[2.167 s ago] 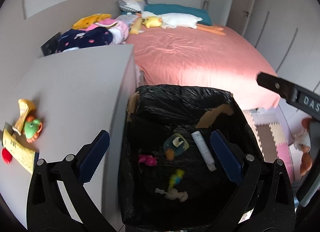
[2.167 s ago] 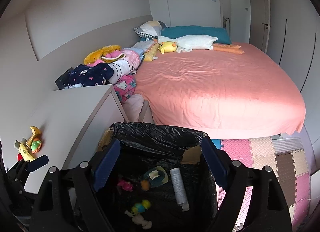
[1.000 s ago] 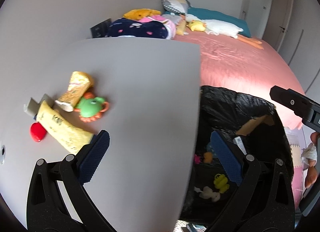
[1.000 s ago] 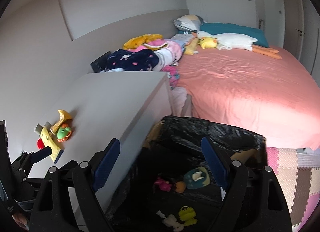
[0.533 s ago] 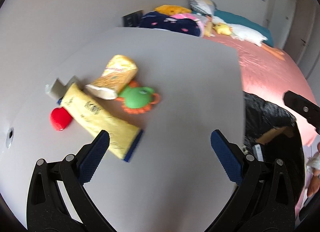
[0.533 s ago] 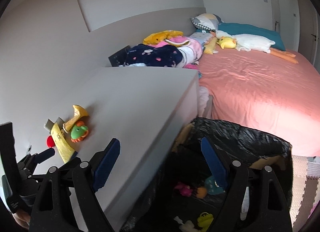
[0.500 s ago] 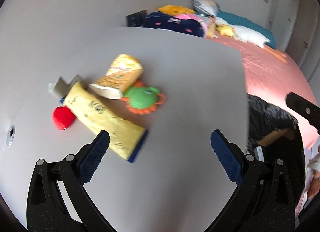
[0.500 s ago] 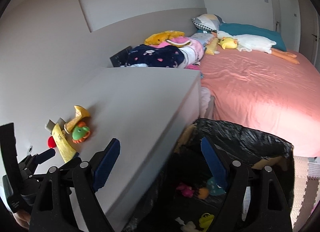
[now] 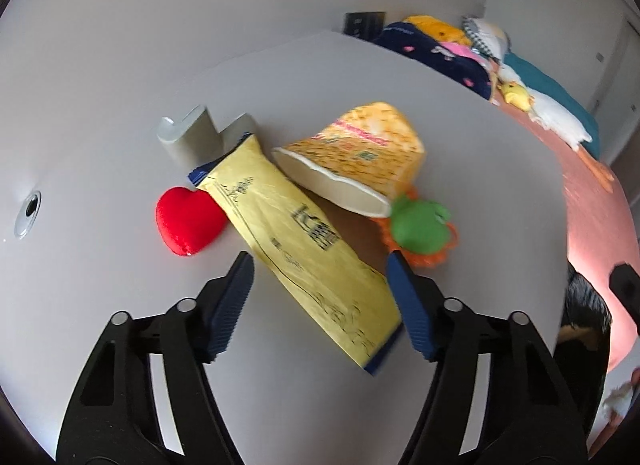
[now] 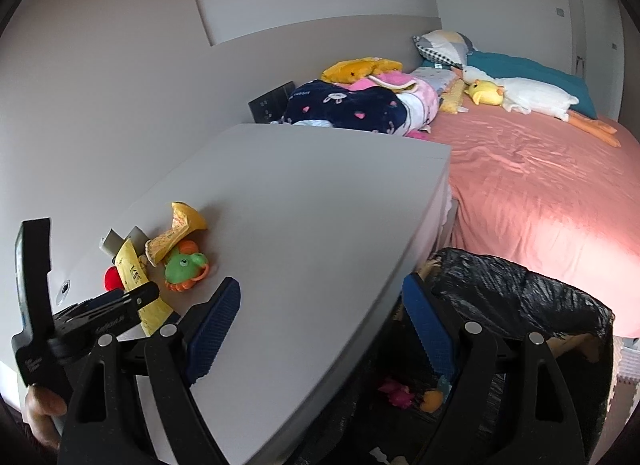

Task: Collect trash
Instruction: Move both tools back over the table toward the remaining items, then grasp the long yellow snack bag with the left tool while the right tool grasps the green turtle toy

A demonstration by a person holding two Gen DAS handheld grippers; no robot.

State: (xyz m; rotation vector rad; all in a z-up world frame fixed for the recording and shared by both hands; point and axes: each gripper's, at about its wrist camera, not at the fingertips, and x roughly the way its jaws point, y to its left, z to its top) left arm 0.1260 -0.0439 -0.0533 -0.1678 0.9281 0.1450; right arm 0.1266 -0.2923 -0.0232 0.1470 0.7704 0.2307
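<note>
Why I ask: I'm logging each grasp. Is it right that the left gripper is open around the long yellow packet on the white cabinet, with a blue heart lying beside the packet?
Not quite: the heart is red, as the left wrist view shows. The left gripper is indeed open around the long yellow packet on the white cabinet.

The left gripper (image 9: pixel 320 281) swings from over the black-lined trash bin (image 10: pixel 520 285) to above the counter (image 9: pixel 460 137); its jaws narrow and now straddle the yellow packet (image 9: pixel 296 253); the right gripper (image 10: pixel 320 309) turns left, bringing the counter into view.
</note>
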